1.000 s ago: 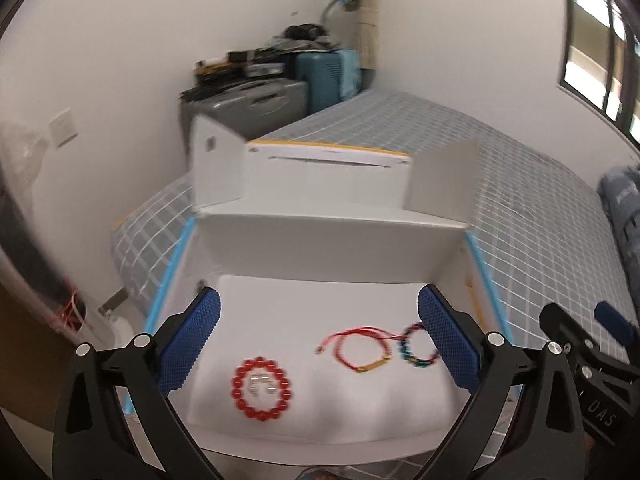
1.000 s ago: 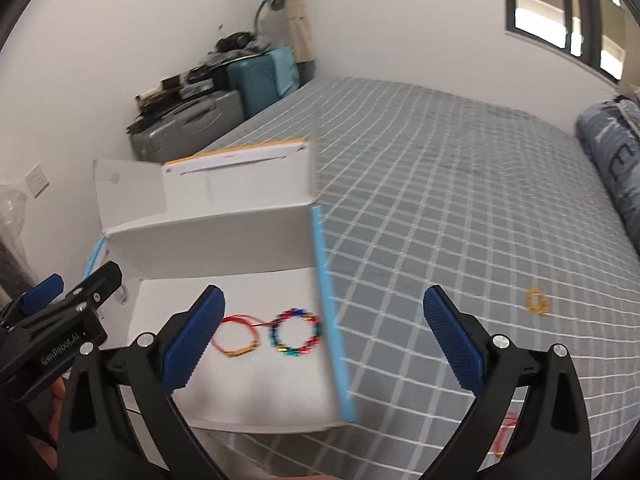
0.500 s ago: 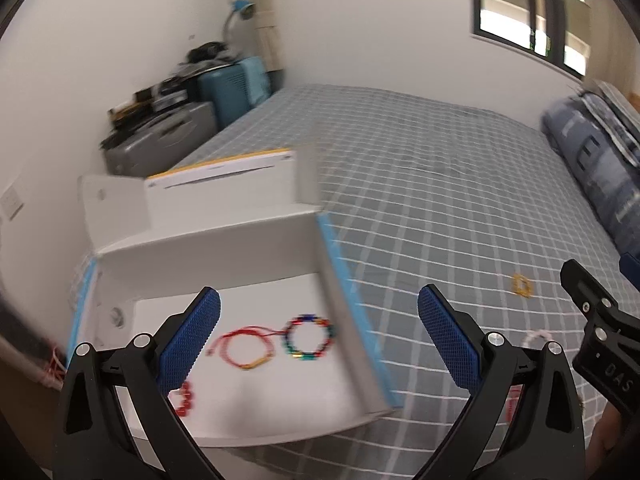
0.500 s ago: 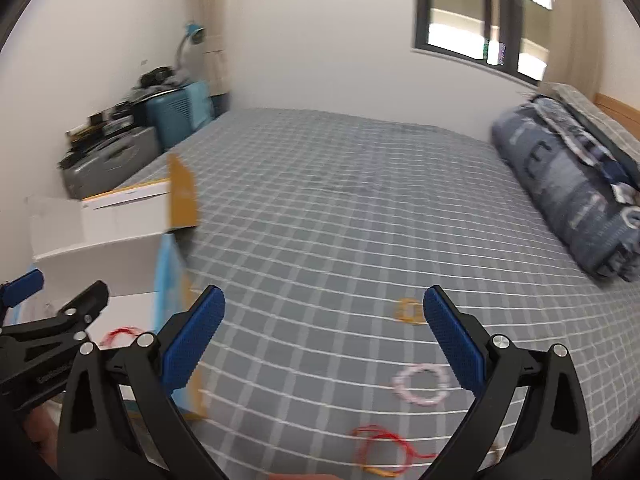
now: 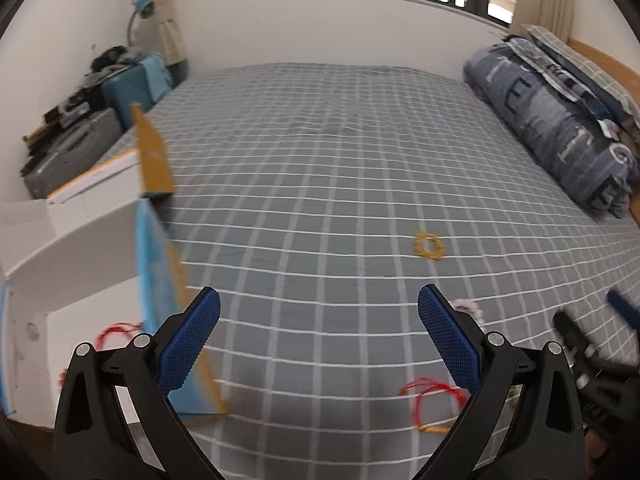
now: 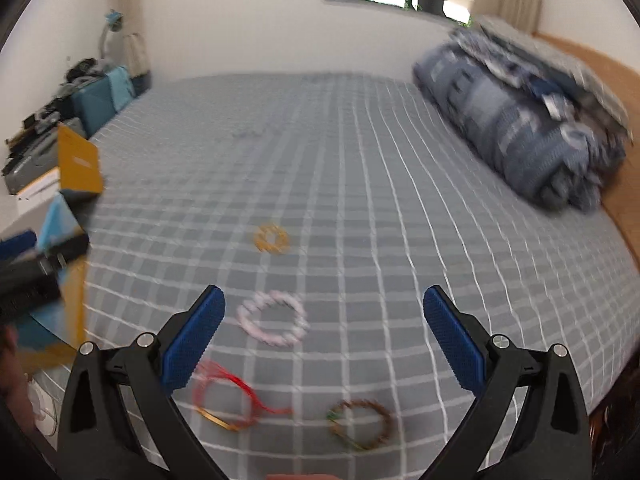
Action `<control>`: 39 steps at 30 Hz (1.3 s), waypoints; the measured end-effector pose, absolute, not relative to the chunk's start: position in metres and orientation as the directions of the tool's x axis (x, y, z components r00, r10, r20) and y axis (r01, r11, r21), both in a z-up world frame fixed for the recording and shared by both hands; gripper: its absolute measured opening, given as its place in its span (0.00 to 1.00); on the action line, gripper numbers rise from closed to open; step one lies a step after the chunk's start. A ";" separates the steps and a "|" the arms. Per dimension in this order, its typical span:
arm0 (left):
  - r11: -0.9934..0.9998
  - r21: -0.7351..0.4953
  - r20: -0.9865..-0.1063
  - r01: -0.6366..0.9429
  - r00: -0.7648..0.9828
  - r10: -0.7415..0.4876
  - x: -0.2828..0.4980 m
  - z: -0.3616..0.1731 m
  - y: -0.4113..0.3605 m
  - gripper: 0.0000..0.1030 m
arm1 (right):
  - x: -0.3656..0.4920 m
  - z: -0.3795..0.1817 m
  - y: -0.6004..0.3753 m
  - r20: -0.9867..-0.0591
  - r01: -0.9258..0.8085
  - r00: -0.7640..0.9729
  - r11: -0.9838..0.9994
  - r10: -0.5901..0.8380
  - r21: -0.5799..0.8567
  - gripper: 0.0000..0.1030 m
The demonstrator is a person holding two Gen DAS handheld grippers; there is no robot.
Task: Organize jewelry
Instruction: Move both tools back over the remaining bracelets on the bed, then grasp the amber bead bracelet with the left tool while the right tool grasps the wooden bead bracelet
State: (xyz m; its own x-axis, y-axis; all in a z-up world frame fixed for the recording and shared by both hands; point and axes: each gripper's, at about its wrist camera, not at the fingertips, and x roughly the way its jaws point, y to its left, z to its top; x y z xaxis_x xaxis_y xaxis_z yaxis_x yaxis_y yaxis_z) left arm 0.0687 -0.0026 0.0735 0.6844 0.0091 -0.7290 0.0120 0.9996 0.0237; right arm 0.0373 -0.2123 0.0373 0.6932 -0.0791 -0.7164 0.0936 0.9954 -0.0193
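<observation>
Your left gripper and right gripper both hover over the grey checked bed, fingers spread wide and empty. On the bed lie a yellow beaded bracelet, a pale pink beaded bracelet, a red cord bracelet with a gold bar and a brown-and-green beaded bracelet, all apart. The open white cardboard box at the left holds another red cord bracelet.

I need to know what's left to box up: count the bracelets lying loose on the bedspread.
4. Yellow bracelet farthest out; pink-white bracelet nearer; red cord bracelet near left; brown beaded bracelet near right. More may hide behind the hand-held grippers.
</observation>
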 end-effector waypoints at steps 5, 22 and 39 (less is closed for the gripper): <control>0.998 0.044 -0.758 0.049 0.653 0.001 0.091 0.051 -0.032 0.94 | 0.023 0.011 -0.235 -0.748 0.115 0.655 0.992 -0.108 -0.042 0.93; 0.994 0.014 -0.861 0.113 0.506 -0.045 0.214 -0.034 -0.103 0.94 | 0.034 -0.057 -0.251 -0.891 0.057 0.453 0.998 -0.042 -0.019 0.93; 0.994 0.048 -0.906 0.097 0.422 0.002 0.262 -0.085 -0.134 0.94 | 0.045 -0.088 -0.254 -0.932 0.033 0.362 0.999 -0.006 0.007 0.84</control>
State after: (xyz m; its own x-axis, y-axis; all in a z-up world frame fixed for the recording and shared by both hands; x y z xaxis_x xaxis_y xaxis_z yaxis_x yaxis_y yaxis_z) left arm 0.2623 -0.1338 -0.0855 0.4223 0.0025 -0.9064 0.0967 0.9942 0.0478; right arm 0.0449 -0.2536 -0.0884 0.3622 -0.0056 -0.9321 0.0332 0.9994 0.0069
